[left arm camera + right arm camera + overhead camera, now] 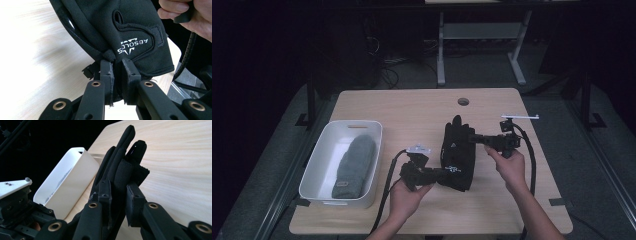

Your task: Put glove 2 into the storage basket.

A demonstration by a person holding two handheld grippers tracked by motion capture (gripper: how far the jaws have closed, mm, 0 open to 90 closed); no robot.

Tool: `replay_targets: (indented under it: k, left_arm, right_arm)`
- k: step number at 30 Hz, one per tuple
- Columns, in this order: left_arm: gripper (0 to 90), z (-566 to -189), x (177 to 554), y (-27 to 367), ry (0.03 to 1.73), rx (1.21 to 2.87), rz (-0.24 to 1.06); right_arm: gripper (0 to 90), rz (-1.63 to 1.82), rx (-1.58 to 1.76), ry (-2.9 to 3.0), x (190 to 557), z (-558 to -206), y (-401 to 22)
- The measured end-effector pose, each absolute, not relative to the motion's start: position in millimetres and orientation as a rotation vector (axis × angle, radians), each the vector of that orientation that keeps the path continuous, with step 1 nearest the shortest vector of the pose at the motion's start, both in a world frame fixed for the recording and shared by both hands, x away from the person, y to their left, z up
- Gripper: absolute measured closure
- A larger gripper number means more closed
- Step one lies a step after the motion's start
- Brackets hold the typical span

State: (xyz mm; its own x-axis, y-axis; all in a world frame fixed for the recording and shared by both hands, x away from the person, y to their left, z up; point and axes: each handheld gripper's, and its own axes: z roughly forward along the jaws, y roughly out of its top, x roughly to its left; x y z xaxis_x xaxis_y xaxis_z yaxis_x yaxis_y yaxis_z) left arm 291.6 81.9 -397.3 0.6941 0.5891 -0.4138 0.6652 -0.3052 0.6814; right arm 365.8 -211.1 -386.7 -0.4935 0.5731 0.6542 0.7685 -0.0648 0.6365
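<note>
You hold the black glove (458,156) stretched between both tongs, above the middle of the desk (412,107). Your left tongs (117,71) pinch its cuff edge, your right tongs (117,192) pinch it at the finger end, so it hangs flat and is easy to carry. That suits a move to the white bin (319,162) at your left, where a grey mitten (355,165) lies already. White lettering near the glove's wrist strap, upside down, reads "ABSOLO" or close to it.
</note>
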Motion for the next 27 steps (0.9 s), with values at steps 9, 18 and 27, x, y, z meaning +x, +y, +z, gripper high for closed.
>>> replay_targets:
  k: [9,18,27]
  left_arm:
    - [81.1,-382.8,293.0,104.3,0.977,1.969,-0.082]
    - [81.1,-367.0,293.5,129.6,0.996,1.935,-0.051]
    - [81.1,-360.0,295.4,150.1,1.012,1.913,-0.036]
  right_arm:
    - [76.6,-1.623,-1.437,-1.970,375.4,-376.1,-191.6]
    - [76.6,-1.634,-1.392,-1.972,385.6,-359.7,-165.4]
    - [76.6,-1.625,-1.367,-1.974,394.2,-352.1,-144.6]
